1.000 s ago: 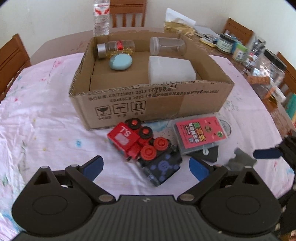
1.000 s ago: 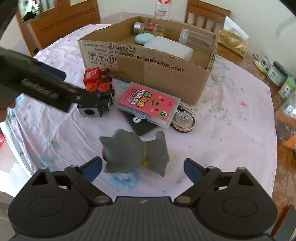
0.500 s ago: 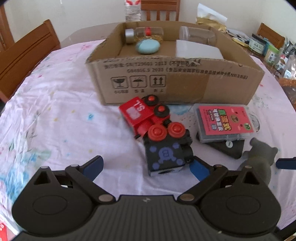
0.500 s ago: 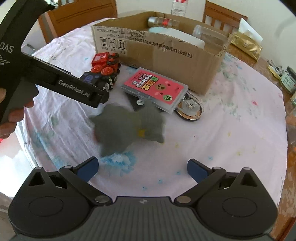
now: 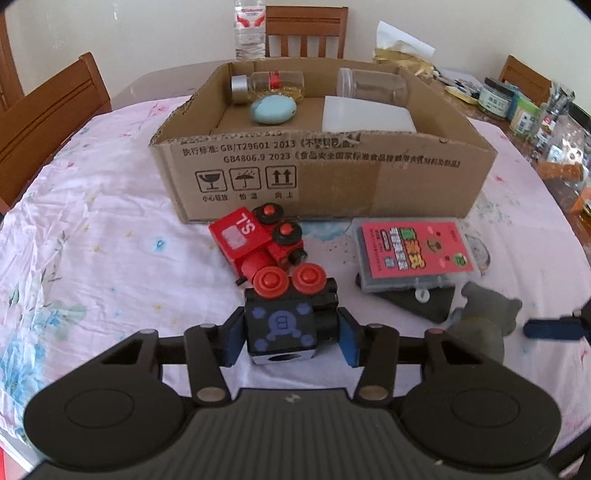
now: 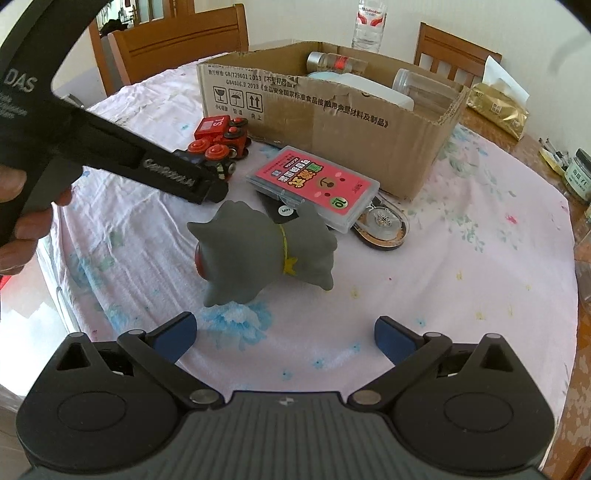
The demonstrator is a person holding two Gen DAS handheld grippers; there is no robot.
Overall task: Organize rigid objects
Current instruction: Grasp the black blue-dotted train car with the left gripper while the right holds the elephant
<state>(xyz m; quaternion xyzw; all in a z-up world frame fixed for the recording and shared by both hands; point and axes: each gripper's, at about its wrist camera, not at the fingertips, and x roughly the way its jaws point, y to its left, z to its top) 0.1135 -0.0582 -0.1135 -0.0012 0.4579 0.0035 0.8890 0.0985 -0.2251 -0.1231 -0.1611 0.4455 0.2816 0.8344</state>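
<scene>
My left gripper (image 5: 289, 338) is shut on the black toy train car (image 5: 284, 325) with red wheels, which rests on the tablecloth. A red toy engine (image 5: 255, 240) lies just beyond it. The cardboard box (image 5: 332, 173) stands behind, holding a glass bottle (image 5: 269, 83), a blue oval (image 5: 272, 109), a clear jar (image 5: 373, 84) and a white container (image 5: 365, 118). My right gripper (image 6: 283, 338) is open and empty, just short of a grey toy animal (image 6: 266, 251) lying on its side. A pink card case (image 6: 314, 184) lies beyond it.
A black triangular piece (image 5: 421, 302) lies under the card case and a round tape disc (image 6: 384, 225) beside it. Jars (image 5: 495, 98) crowd the table's right edge. A water bottle (image 5: 250, 29) and wooden chairs (image 5: 48, 118) stand around the table.
My left gripper moved forward and closed its fingers on the black train car. My right gripper stayed open and the grey toy animal now lies still ahead of it.
</scene>
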